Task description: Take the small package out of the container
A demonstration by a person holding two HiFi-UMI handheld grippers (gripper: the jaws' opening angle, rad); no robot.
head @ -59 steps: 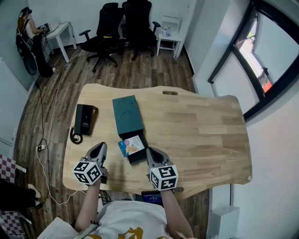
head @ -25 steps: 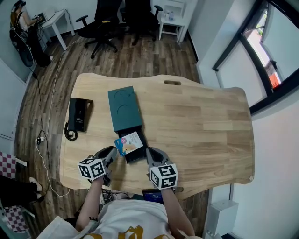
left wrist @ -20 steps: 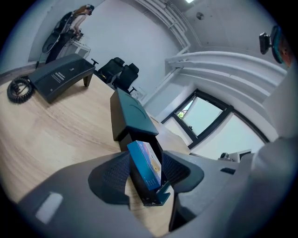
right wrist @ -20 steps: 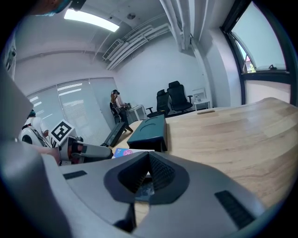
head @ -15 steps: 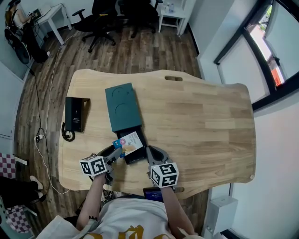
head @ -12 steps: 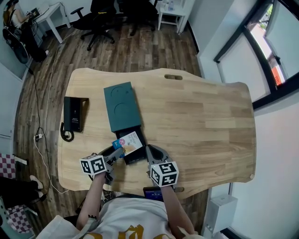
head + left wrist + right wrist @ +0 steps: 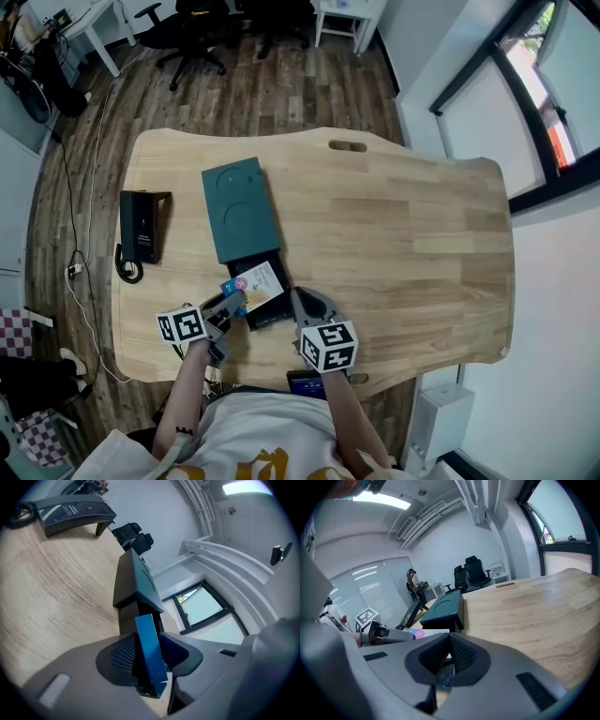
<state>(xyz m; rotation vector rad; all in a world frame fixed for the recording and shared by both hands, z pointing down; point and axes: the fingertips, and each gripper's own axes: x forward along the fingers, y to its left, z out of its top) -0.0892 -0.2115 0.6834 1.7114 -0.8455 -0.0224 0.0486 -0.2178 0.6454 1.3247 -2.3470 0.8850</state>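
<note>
The container is a dark teal box [image 7: 239, 208] on the wooden table, with its black drawer [image 7: 274, 309] pulled out toward me. The small package [image 7: 261, 281], white and pink with a blue side, lies tilted in the drawer. My left gripper [image 7: 231, 304] reaches in from the left. Its jaws are closing on the package's blue edge [image 7: 150, 660], a pad against each face. My right gripper [image 7: 306, 302] rests just right of the drawer's end, shut and holding nothing. The right gripper view shows the box [image 7: 443, 609] and the package [image 7: 424, 633] ahead.
A black desk telephone [image 7: 139, 228] with a coiled cord sits at the table's left end. The table has a handle slot [image 7: 347, 146] at its far edge. Office chairs [image 7: 202, 23] stand beyond on the wooden floor. The table's near edge is close behind both grippers.
My left gripper has moved right from the bare table to the package's left edge, and its jaws now sit around that edge. The right gripper has stayed put.
</note>
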